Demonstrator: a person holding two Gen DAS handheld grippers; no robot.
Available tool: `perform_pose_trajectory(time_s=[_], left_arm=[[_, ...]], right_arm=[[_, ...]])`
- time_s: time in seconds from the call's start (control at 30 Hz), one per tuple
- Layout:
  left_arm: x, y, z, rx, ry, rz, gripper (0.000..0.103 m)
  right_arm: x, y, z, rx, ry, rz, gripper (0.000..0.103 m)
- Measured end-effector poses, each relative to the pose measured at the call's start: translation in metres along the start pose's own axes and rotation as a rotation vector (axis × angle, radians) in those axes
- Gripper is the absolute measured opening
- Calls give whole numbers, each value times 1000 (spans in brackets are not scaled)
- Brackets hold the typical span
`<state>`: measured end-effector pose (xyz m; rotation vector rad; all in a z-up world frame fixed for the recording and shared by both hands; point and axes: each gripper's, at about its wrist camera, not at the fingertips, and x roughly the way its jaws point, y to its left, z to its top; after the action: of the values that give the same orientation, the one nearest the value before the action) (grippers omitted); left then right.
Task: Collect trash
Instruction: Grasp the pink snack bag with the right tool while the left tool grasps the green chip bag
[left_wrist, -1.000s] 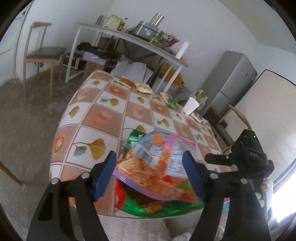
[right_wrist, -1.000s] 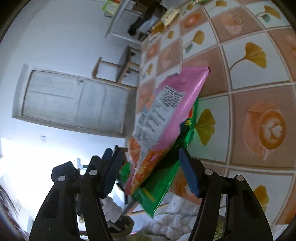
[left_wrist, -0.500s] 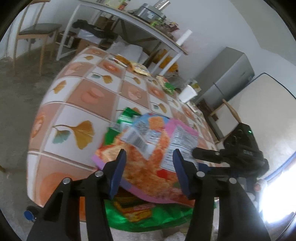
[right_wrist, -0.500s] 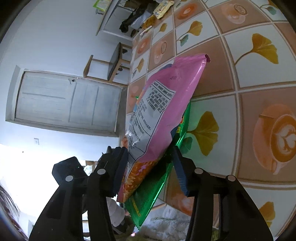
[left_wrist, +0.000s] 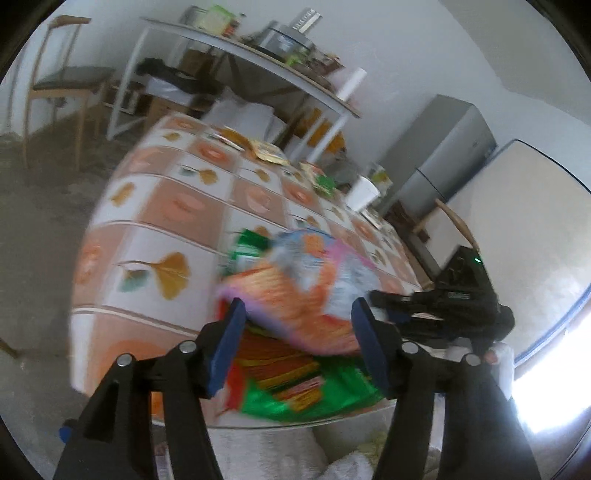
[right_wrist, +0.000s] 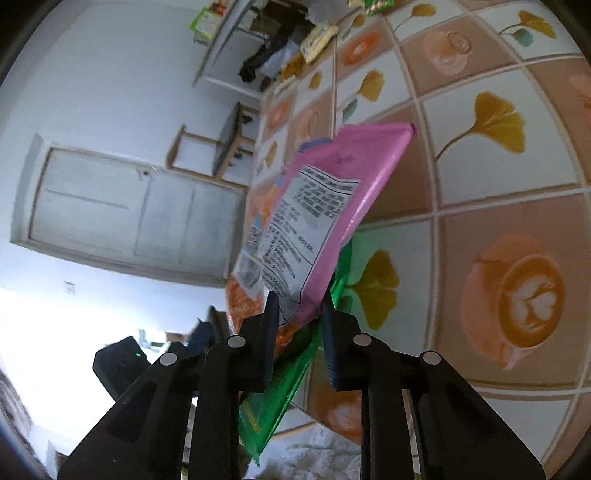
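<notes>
A pink and orange snack bag (left_wrist: 306, 291) lies on top of a green snack bag (left_wrist: 314, 391) at the near edge of the tiled table (left_wrist: 177, 206). My left gripper (left_wrist: 299, 339) is open, its blue pads on either side of the pink bag's near end. My right gripper (right_wrist: 299, 314) has its jaws closed on the edges of the pink bag (right_wrist: 317, 221) and the green bag (right_wrist: 280, 398). The right gripper also shows in the left wrist view (left_wrist: 443, 310) at the bags' right side. The left wrist view is blurred.
More wrappers (left_wrist: 269, 151) and a white cup (left_wrist: 364, 192) lie at the table's far end. Behind stand a white shelf table (left_wrist: 258, 62), a wooden chair (left_wrist: 62, 81) at the left and a grey fridge (left_wrist: 443, 155). A yellow wrapper (right_wrist: 317, 37) lies far off in the right wrist view.
My right gripper's jaws have narrowed from wide open to closed on the two bags. My left gripper has drawn back and opened a little wider around the pink bag.
</notes>
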<state>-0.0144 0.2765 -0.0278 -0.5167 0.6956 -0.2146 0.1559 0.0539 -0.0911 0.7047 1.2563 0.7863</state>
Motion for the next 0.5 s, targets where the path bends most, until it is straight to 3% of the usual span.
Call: perform_pose_trajectory(time_s=[0.23,0.5], left_arm=[[10,24,-7,-121,105,40,62],[42,29,-11,-190,229,28,61]], right_arm=[[-33,-19,2,36,-78,30,18],[-35,-30,-5,47,-72,18,18]])
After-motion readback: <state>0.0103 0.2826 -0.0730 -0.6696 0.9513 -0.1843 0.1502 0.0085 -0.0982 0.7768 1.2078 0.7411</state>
